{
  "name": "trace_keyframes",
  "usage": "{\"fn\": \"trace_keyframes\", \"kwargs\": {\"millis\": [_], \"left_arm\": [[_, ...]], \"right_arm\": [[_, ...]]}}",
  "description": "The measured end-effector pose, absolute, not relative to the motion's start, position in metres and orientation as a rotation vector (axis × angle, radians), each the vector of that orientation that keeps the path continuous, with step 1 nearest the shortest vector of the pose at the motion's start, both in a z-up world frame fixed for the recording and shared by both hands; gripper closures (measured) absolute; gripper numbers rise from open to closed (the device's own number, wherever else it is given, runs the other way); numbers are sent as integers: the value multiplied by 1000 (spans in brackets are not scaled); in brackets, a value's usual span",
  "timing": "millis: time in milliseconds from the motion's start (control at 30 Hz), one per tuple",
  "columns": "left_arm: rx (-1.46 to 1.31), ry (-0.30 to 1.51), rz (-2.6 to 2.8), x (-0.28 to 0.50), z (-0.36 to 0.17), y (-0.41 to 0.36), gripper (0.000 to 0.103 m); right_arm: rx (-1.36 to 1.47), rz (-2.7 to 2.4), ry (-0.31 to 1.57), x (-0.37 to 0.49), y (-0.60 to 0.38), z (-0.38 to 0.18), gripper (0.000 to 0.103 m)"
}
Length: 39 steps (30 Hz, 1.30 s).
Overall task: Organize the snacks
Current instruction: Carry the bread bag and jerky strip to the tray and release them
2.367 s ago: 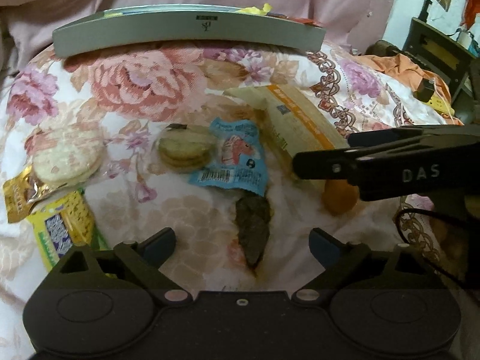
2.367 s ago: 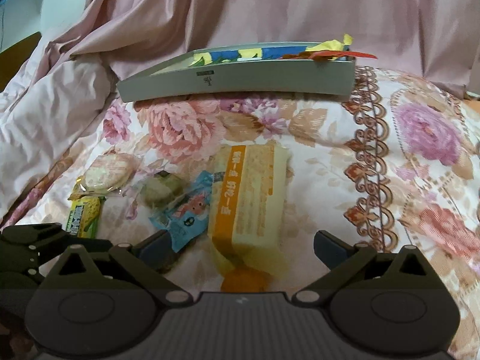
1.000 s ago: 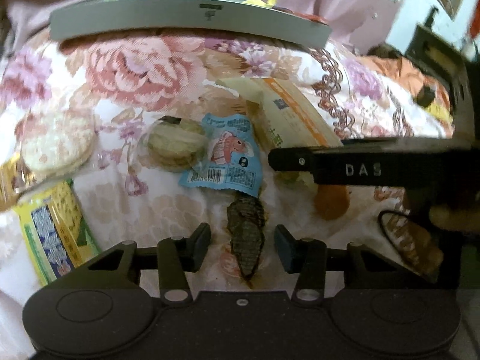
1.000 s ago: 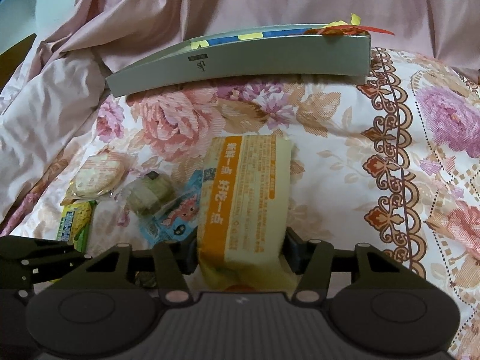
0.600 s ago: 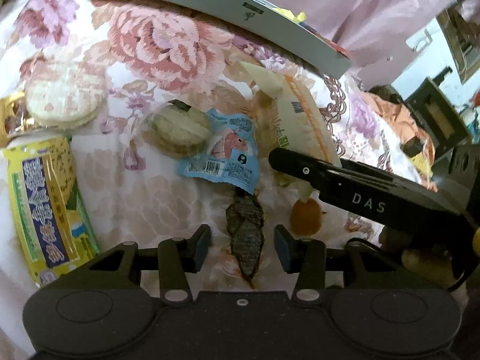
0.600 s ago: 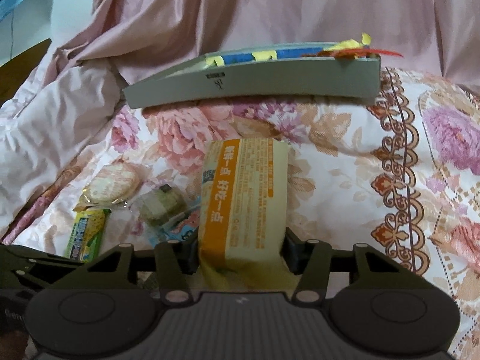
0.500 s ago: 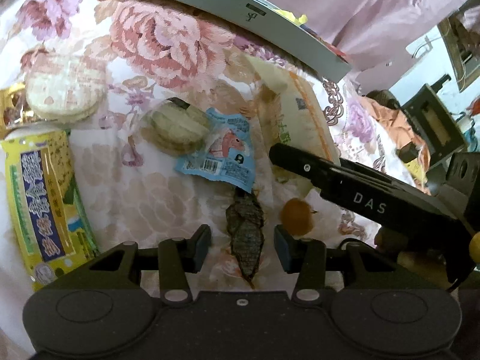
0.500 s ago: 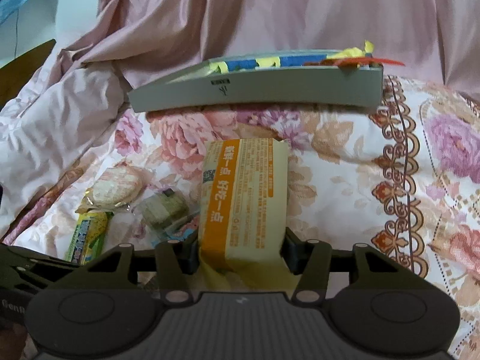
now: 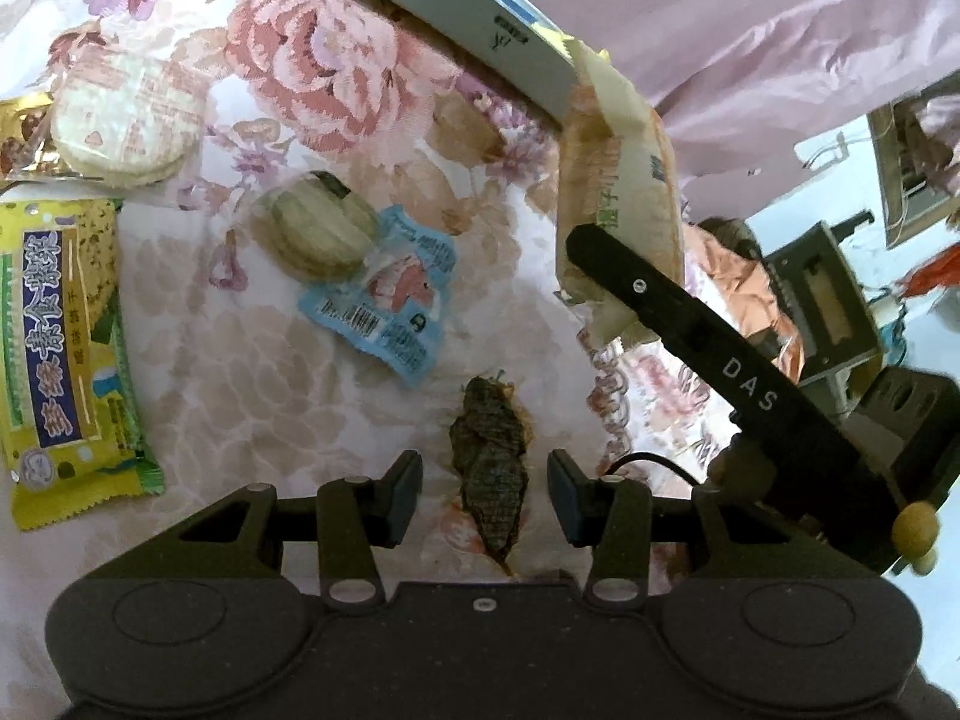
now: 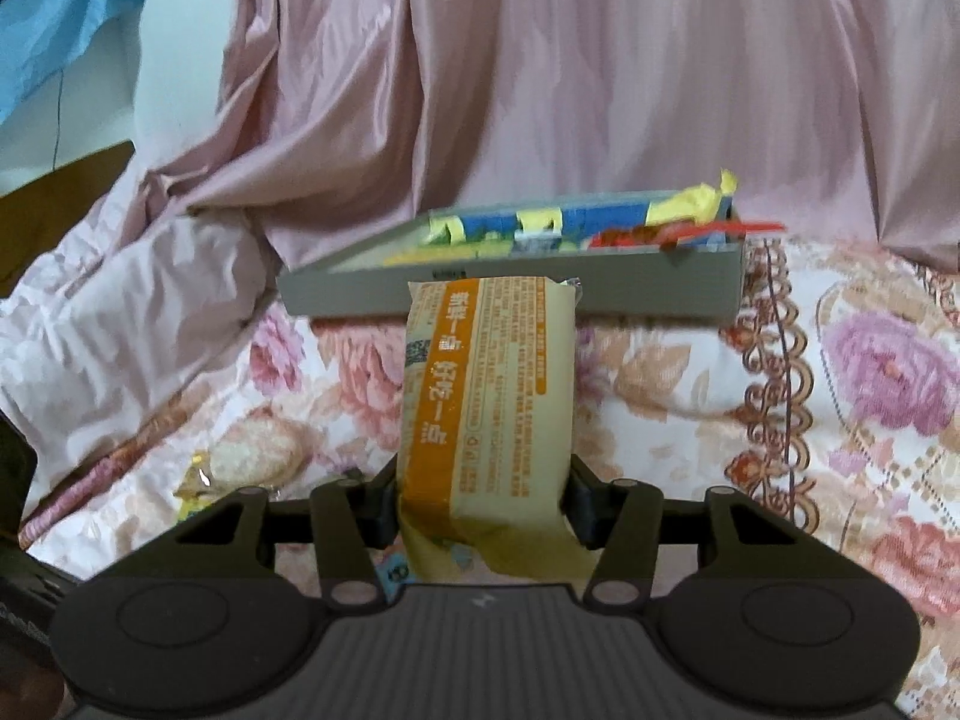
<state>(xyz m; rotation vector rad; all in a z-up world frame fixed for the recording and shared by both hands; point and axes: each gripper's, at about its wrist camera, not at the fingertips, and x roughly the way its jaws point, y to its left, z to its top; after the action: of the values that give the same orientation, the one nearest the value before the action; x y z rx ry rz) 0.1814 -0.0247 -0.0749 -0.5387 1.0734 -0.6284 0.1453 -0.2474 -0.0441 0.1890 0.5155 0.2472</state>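
Note:
My right gripper (image 10: 480, 510) is shut on an orange-and-cream snack packet (image 10: 486, 408) and holds it above the floral bedspread, in front of the grey tray (image 10: 660, 294). That tray has blue, yellow and red packets in it. In the left wrist view the same packet (image 9: 618, 180) hangs from the right gripper's black finger (image 9: 660, 300), near the tray's corner (image 9: 456, 6). My left gripper (image 9: 486, 492) is shut on a dark dried snack (image 9: 489, 474) in a clear wrapper, low over the bedspread.
Loose on the bedspread to the left are a blue packet (image 9: 390, 294), greenish cookies in clear wrap (image 9: 318, 234), a round rice cracker (image 9: 120, 114) and a yellow-green packet (image 9: 60, 348). Pink cloth (image 10: 540, 90) hangs behind the tray. Dark furniture (image 9: 828, 312) stands off to the right.
Both grippers stood open at first, then shut, the left on the dark snack and the right on the packet. The right has lifted the packet towards the tray. The left has rolled.

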Motion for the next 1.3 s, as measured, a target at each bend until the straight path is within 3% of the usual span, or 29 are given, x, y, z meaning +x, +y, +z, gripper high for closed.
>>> {"fn": "trace_keyframes", "kwargs": {"millis": [500,933,1300], "left_arm": [[-623,998,-616,181,-52,-10,56],[-580,646,-469,204,8,7,56],[-538,490,-393,266,44,-28,56]], "right_arm": [[207,218,406,138,-255,-32,46],[207,214,332,146,-255,-22,46],[240,185,257,177,-261,-12,46]]}}
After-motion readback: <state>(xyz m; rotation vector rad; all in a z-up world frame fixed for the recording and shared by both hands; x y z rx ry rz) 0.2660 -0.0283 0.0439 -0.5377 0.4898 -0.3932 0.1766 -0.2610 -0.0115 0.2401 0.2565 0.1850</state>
